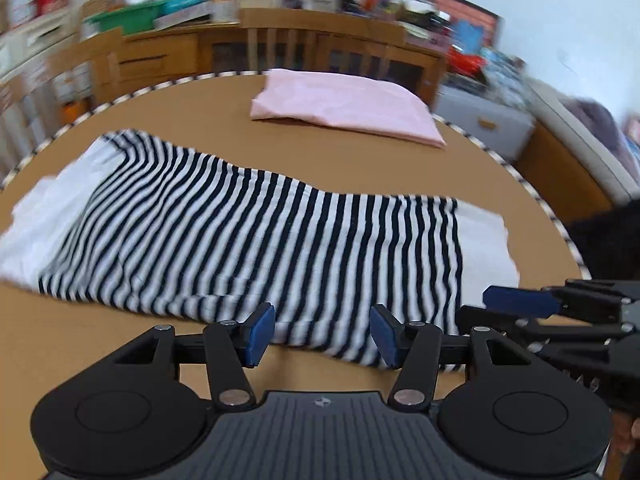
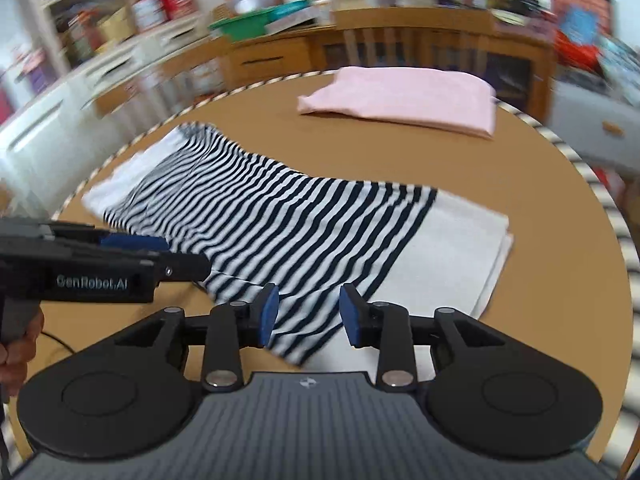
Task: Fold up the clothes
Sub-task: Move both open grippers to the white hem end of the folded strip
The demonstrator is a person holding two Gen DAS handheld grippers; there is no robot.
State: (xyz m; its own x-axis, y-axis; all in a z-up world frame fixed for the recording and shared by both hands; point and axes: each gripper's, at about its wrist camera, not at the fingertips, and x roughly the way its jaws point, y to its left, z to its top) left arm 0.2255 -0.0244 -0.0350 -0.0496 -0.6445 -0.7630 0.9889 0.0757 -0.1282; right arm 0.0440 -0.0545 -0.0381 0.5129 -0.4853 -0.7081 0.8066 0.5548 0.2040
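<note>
striped shirt (image 1: 256, 224) lies longways across the table (image 1: 208, 108), near hem right under both half-open, empty grippers, left gripper (image 1: 322, 334) and right gripper (image 2: 308, 312) side by side.

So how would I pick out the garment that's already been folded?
Start at the round brown table. Nearest the grippers lies a long black-and-white striped top, laid out flat. Beyond it, at the table's far edge, sits the folded pink garment: plain pink, no stripes, a compact rectangle.
</note>
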